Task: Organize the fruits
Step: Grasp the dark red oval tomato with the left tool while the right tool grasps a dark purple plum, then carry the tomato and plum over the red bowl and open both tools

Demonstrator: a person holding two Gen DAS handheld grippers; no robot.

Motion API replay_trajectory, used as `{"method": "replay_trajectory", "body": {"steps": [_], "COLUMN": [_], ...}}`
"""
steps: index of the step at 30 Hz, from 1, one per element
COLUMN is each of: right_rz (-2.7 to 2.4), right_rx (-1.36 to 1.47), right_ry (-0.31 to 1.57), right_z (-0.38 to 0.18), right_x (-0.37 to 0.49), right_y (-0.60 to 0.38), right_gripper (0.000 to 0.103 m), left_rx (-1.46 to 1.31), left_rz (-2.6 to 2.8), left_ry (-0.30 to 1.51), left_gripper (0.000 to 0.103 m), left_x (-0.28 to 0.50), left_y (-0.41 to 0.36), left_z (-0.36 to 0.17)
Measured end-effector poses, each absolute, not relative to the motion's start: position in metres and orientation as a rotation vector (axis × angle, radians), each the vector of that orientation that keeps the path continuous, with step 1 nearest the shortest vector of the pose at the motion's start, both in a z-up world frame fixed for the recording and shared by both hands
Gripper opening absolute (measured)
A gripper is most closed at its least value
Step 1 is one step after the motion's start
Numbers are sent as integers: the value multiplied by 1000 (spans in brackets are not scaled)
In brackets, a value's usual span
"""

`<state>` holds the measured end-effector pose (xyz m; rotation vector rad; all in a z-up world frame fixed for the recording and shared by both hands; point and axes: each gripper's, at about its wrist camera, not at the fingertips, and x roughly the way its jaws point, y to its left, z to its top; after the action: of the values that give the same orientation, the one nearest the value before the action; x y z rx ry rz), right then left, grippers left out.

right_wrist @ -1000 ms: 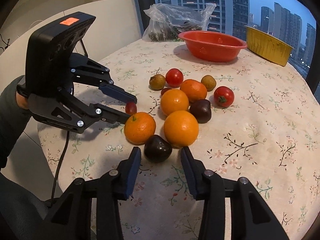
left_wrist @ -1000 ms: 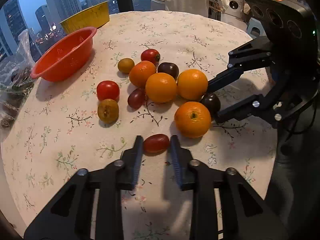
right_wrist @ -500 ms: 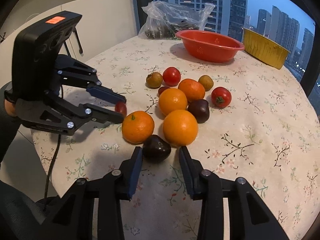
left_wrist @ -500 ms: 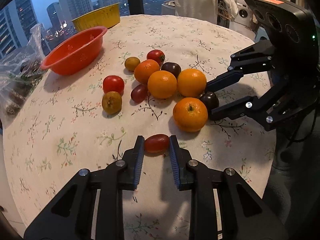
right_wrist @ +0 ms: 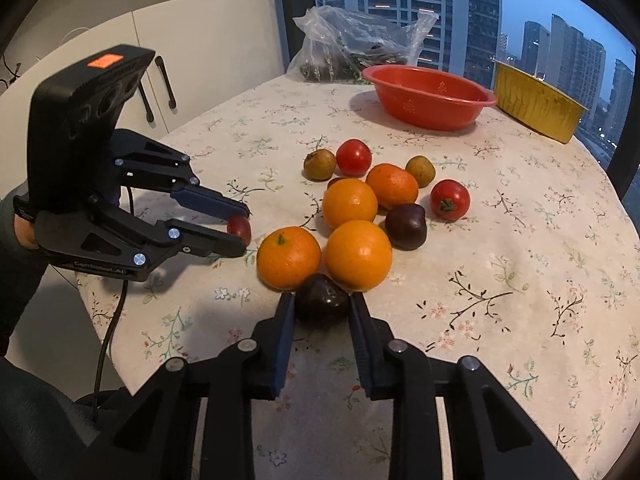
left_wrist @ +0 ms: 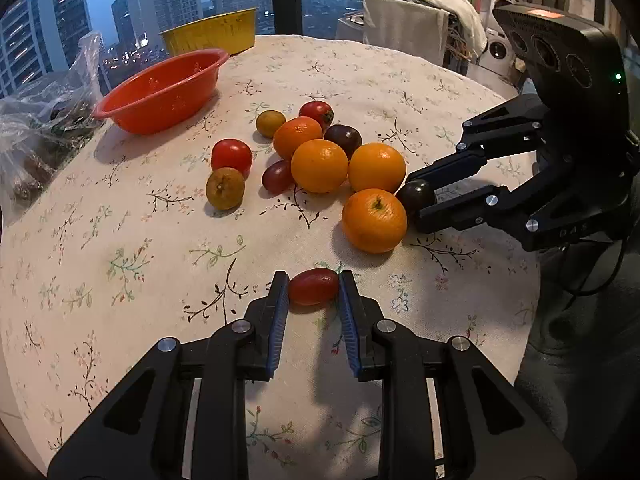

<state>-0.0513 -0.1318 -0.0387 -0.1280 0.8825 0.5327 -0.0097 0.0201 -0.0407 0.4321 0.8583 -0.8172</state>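
A pile of fruit lies mid-table: oranges (left_wrist: 319, 165), red tomatoes (left_wrist: 231, 155), small brownish-yellow fruits (left_wrist: 224, 188) and dark purple ones (left_wrist: 343, 138). My left gripper (left_wrist: 314, 286) is shut on a small oval red tomato (left_wrist: 313, 286) just above the cloth, in front of the pile; the right wrist view shows this gripper (right_wrist: 242, 228) at the left. My right gripper (right_wrist: 322, 302) is closing its jaws on a dark purple fruit (right_wrist: 322, 300) that touches two oranges (right_wrist: 289, 257); both pads press on it. The left wrist view shows that gripper (left_wrist: 416, 202) at the right.
An orange-red bowl (left_wrist: 160, 92) and a yellow container (left_wrist: 212, 36) stand at the table's far edge, with a clear plastic bag (left_wrist: 40, 120) beside the bowl. A floral cloth (left_wrist: 120, 260) covers the round table. A person's sleeve (right_wrist: 12, 248) is behind the left gripper.
The right gripper's jaws have narrowed onto the dark purple fruit. The left gripper, still holding the small red tomato, has drawn back a little from the pile.
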Motion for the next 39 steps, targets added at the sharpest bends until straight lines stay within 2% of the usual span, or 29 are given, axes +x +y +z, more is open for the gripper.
{"method": "replay_trajectory", "body": {"steps": [9,18,28,39], "right_rz": [562,526,449,495], "right_rx": [-82,-17,-79,-119], "right_ry": [892,852,715,780], "right_z": [-40,-19,38,47], "right_x": [-49,-25,62,187], "right_y": [-147,-189,-217,-167], "right_gripper": [29,29,29,29], "left_rx": [387,334,304,286], "left_rz": [-807,-756,-591,-544], "left_ry": [859,823,760,787], "left_gripper": [23,23,23,23], "left_x": [-8,19,118,237], "left_y": [26,36,33,-15], "left_z": [-37,-8,42,43]}}
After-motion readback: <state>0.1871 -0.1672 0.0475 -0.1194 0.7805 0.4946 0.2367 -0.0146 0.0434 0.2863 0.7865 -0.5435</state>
